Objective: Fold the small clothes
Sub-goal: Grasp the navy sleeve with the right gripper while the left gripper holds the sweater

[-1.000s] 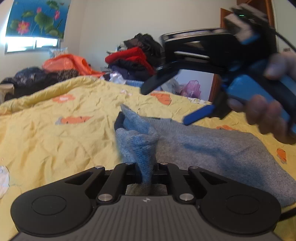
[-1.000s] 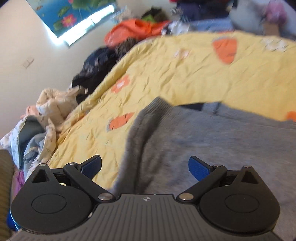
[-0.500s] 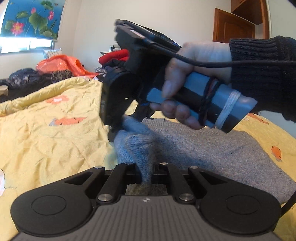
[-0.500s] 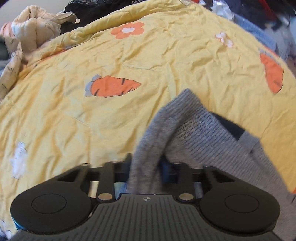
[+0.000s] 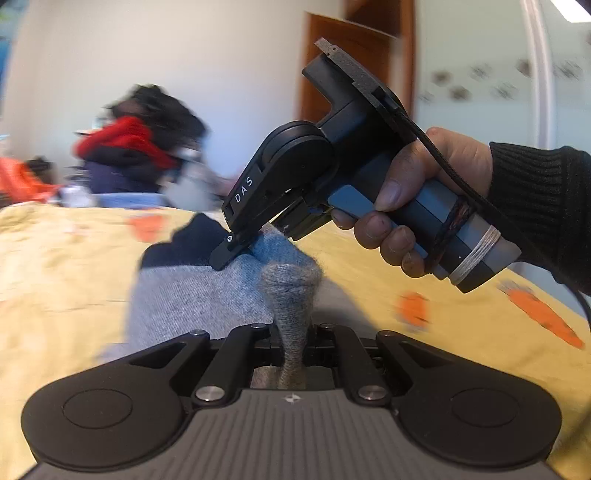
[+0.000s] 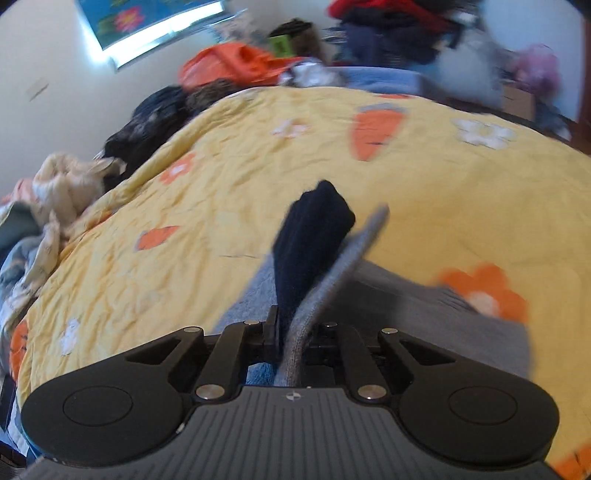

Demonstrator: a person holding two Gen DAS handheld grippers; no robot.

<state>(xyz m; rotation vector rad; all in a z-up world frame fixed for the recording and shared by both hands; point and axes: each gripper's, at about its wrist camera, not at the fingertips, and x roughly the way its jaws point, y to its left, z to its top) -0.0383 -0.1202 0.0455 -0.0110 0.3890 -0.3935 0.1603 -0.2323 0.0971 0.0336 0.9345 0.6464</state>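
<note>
Both tongs, left [image 5: 293,328] and right [image 6: 291,328], clamp the grey knit sweater [image 5: 192,291] above the yellow carrot-print bed [image 6: 424,206]; fold probably barely begun, blurry.

Light: bright daylight, entering through the window [image 6: 159,26] at upper left of the right wrist view.
Glare: the window pane is blown out white.
Shadows: soft, faint on the yellow bedspread [image 6: 229,206].
Blur: motion smear over the clothes pile [image 5: 136,147] and the bedspread prints; the near gripper bodies stay sharp.
Distortion: strong fisheye bending toward the edges.
</note>
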